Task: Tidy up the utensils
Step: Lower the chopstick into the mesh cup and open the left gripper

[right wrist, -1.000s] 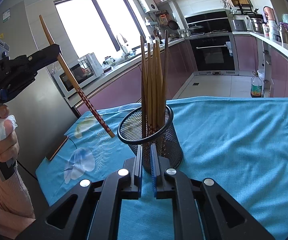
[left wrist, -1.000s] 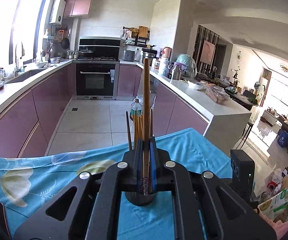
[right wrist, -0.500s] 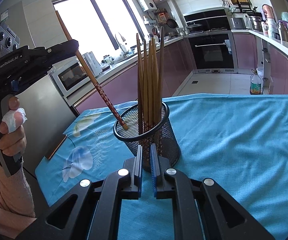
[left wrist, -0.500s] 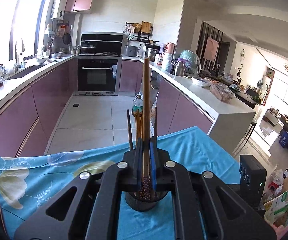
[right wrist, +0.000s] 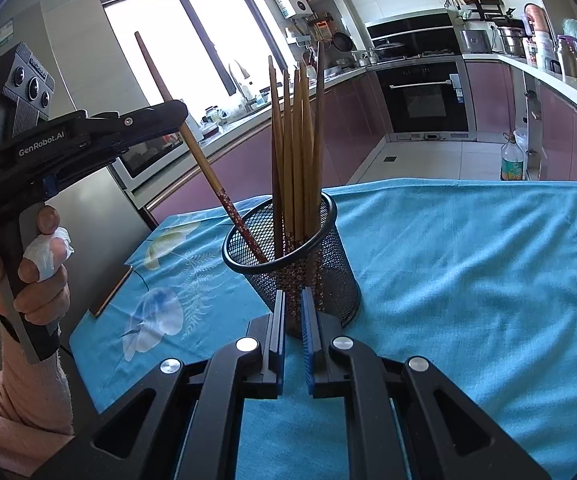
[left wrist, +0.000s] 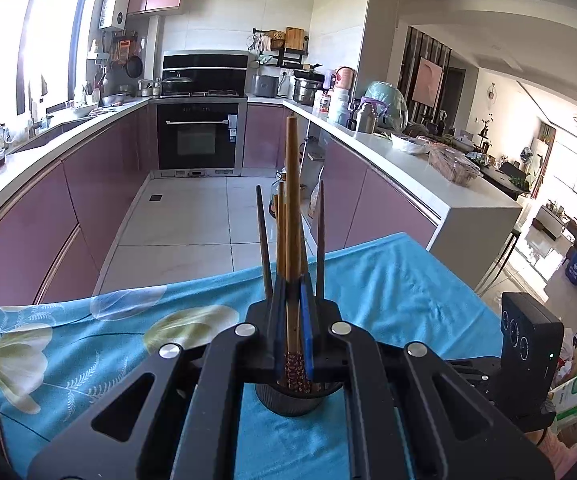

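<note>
Sunlit kitchen, blue-clothed table: our left hand-held gripper, clamped on a chopstick, has its tip inside the mesh cup mid-table; we should let go only once it's seated. Right hand-held gripper closed, empty.

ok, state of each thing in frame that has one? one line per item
left tool: shut on a chopstick
held chopstick: tilted, patterned tip already inside the cup
mesh cup: upright on the blue cloth, holding a bundle of chopsticks
chopsticks in cup: standing on end, leaning together
right tool: shut, nothing between its pads, just short of the cup
blue cloth: spread over the table, wrinkled
oven door: closed
</note>
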A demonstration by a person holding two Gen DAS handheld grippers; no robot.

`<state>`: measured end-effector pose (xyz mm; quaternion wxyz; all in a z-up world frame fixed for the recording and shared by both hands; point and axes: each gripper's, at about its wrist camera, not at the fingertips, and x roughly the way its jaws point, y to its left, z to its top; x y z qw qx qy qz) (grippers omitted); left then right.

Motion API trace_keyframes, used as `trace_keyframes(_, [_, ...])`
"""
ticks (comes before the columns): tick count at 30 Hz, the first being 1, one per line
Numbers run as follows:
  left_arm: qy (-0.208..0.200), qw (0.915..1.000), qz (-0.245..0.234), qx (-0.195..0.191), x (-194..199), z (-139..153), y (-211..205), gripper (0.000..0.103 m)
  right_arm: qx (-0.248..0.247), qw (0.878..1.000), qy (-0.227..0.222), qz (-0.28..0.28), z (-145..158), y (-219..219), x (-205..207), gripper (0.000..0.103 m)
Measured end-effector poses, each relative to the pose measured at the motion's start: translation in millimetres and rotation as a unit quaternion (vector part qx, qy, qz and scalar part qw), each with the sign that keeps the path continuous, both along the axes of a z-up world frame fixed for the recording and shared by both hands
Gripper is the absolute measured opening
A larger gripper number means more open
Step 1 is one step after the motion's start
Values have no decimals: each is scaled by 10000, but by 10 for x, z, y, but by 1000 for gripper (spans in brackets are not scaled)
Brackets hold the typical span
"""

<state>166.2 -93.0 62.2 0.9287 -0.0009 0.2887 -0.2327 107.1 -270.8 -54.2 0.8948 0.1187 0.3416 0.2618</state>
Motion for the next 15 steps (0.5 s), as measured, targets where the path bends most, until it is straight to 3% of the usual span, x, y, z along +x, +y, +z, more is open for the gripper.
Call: trace_keyframes(15, [305, 9993, 105, 162, 174, -319, -12, 8, -28, 9999, -103, 14, 78, 11, 9, 8])
